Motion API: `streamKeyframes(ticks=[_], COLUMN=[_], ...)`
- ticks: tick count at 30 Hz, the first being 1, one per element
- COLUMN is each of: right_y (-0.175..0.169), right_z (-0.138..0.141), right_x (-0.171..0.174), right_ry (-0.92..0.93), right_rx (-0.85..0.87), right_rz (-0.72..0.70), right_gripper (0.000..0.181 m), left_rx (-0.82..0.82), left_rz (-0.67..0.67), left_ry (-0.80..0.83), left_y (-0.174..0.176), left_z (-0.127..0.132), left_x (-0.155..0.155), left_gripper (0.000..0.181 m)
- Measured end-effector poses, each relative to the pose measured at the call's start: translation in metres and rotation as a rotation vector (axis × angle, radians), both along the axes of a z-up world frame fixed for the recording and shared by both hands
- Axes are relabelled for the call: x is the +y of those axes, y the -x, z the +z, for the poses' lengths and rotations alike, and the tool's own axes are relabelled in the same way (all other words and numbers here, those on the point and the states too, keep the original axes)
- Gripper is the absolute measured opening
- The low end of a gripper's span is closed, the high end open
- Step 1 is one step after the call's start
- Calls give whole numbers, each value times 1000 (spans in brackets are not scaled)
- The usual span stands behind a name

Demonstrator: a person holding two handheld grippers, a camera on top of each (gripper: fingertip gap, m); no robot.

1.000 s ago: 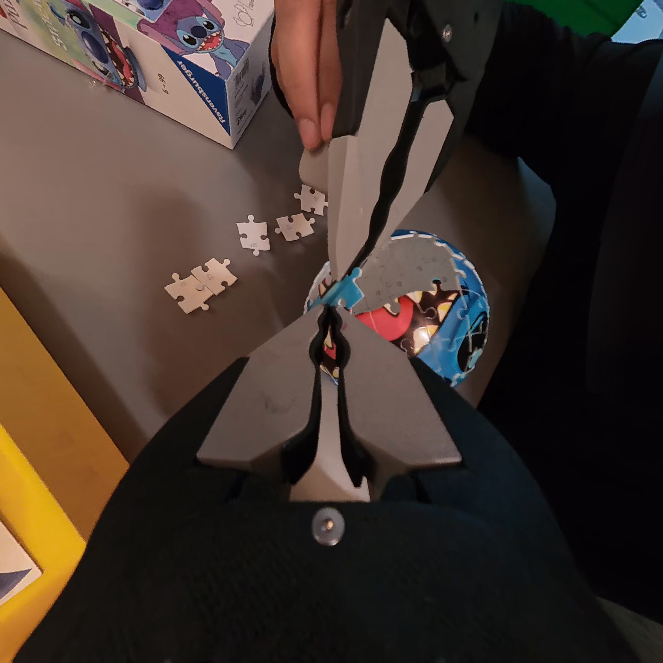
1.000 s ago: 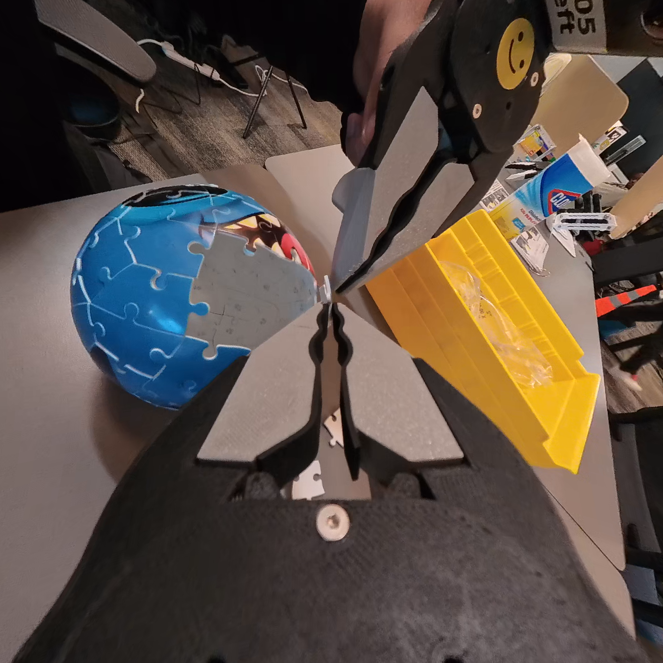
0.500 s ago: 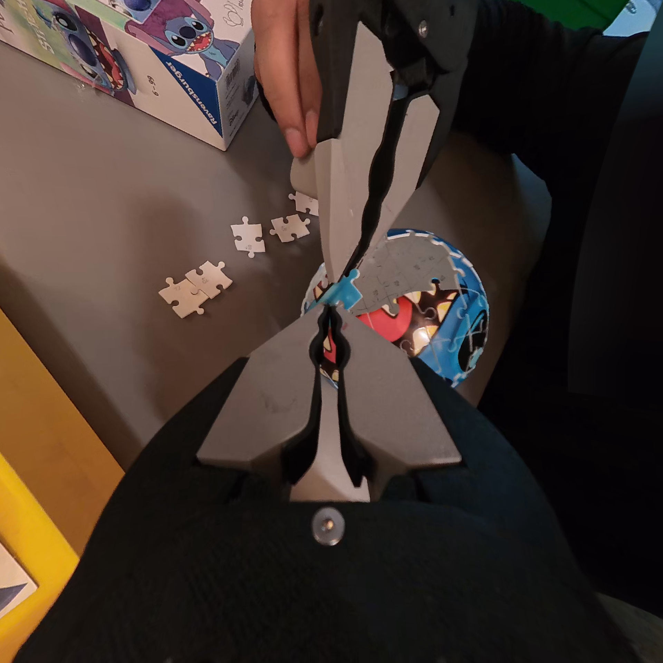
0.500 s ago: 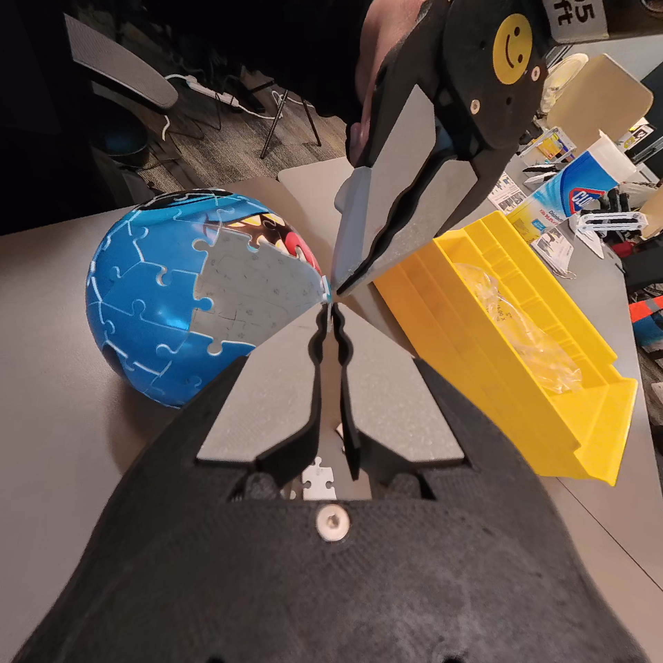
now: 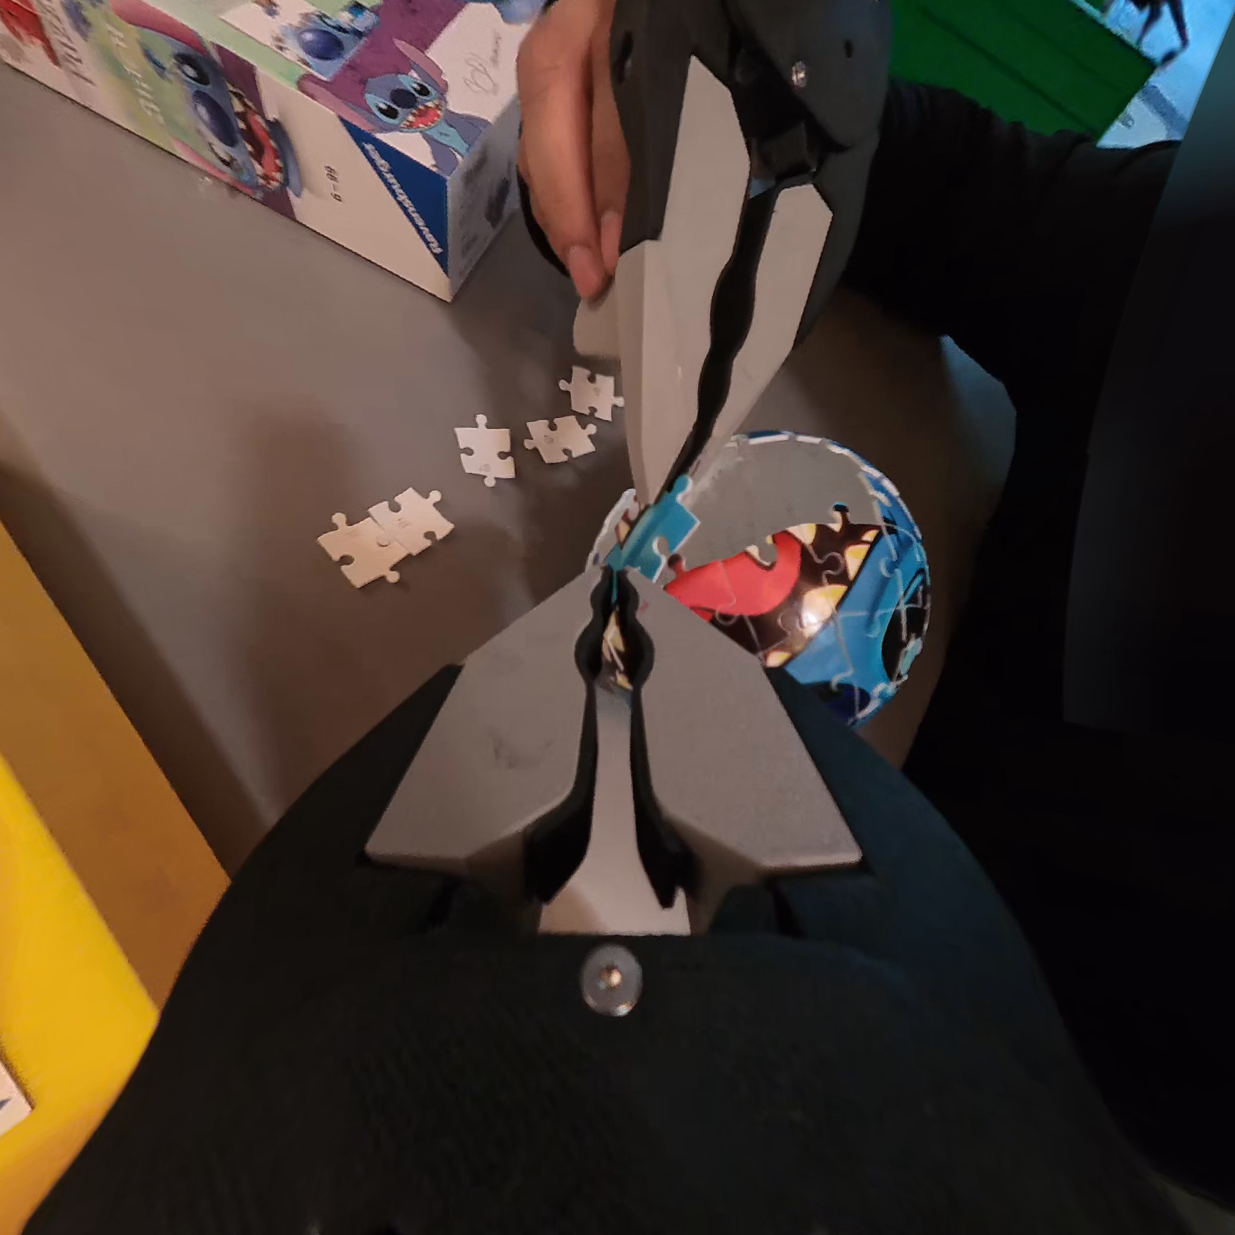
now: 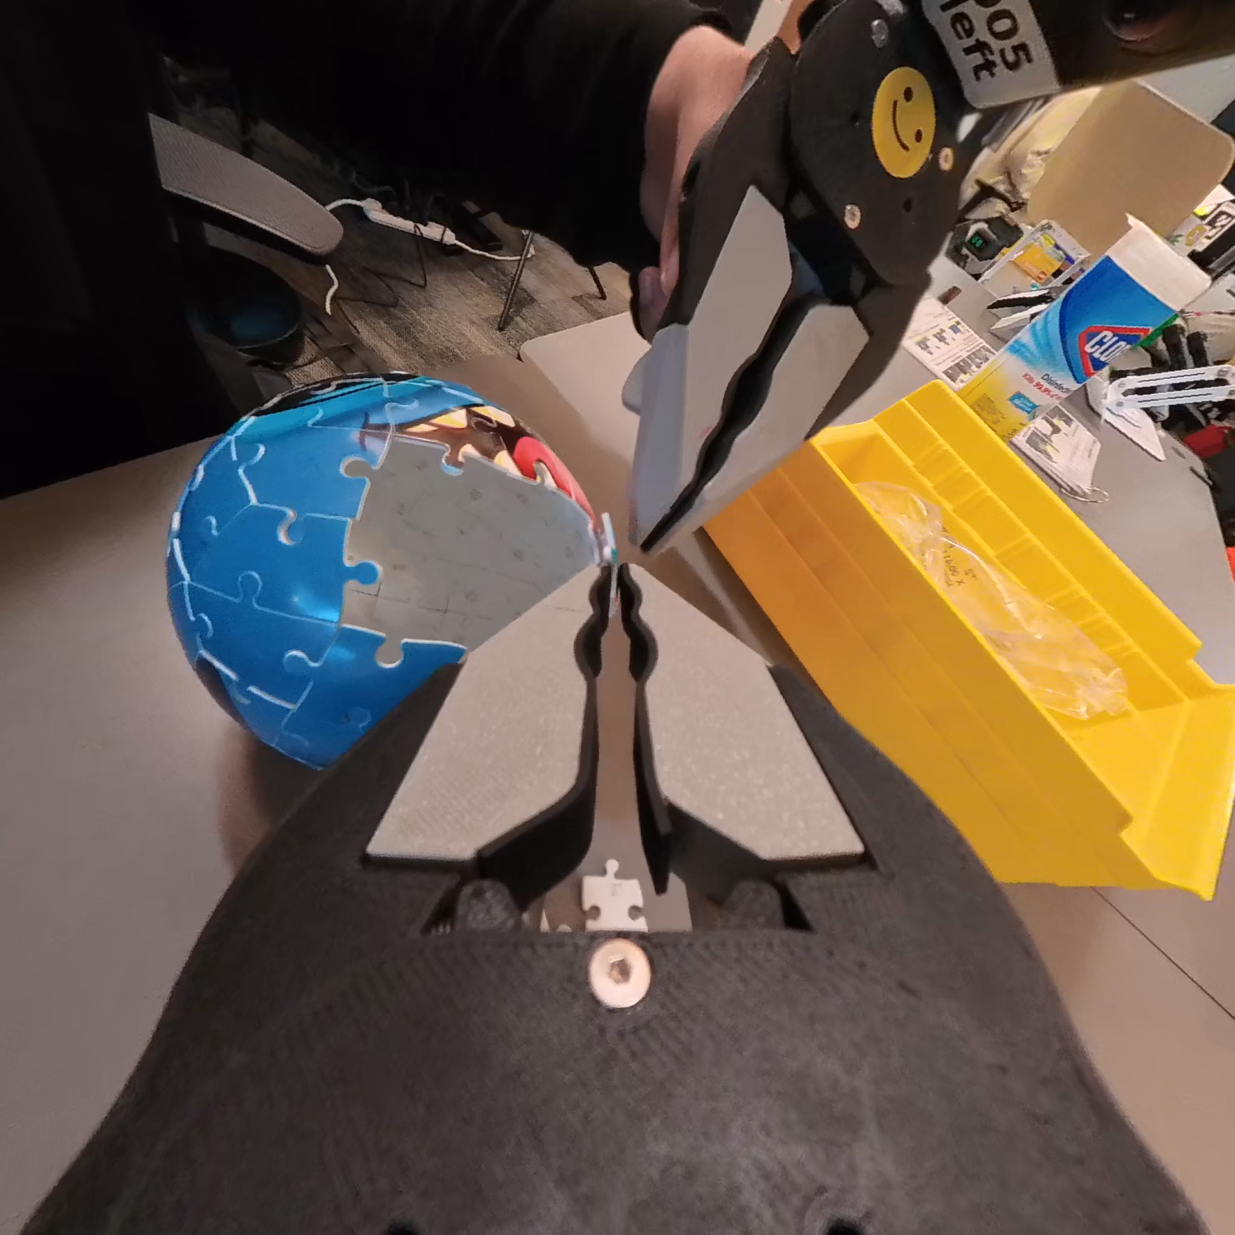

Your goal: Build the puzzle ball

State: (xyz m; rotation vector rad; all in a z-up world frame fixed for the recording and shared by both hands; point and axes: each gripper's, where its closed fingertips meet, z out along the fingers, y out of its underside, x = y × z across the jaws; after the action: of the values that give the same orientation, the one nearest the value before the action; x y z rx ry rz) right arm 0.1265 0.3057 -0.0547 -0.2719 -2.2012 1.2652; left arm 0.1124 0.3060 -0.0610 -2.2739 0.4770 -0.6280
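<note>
Both the left gripper (image 5: 618, 578) and right gripper (image 6: 618, 575) pinch one blue puzzle piece (image 5: 658, 534) at the ball's (image 6: 281, 568) open rim, so uneven pulling could bend it or split the seams.

Each gripper has two pale grey wedge-shaped fingers (image 5: 508, 755) with wavy black inner edges, mounted on a black textured body with a silver screw (image 6: 619, 971) behind them. The left gripper (image 6: 638, 541) carries a round yellow sticker (image 6: 903, 121) (and a grey label). Dark sleeves (image 5: 989, 220) cover the arms.
</note>
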Motion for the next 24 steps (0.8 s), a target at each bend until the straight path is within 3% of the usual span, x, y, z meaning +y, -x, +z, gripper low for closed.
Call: streamKeyframes(ticks=[3,6,8,12,16,20,24], right_y=[-1,-3,-7,-37,-70,-79,-82], right_z=[7,15,12,-13,-40,-65,-74], right_x=[5,18,33,66,72,75,71], right_ry=[-3,11,-5,-137,-141,-202,-138], right_rx=[24,29,2,-37,-93,-86,-92], right_rz=[-19,-79,-165,-361,-458,-543,-577], right_gripper=[0,0,0,0,0,0,0], left_rx=[-35,7,-32,-84,-164,-152,-104], left_rz=[65,162,168,107,67,51,80], left_ry=[-61,-44,-47,-111,-155,-197,-236], left_y=[11,29,23,4,-16,-29,-32], left_z=[8,-6,-12,-19,-15,-12,-15], left_x=[-9,-27,-42,-68,-71,-66,-61], left_gripper=[8,31,38,66,80,86,92])
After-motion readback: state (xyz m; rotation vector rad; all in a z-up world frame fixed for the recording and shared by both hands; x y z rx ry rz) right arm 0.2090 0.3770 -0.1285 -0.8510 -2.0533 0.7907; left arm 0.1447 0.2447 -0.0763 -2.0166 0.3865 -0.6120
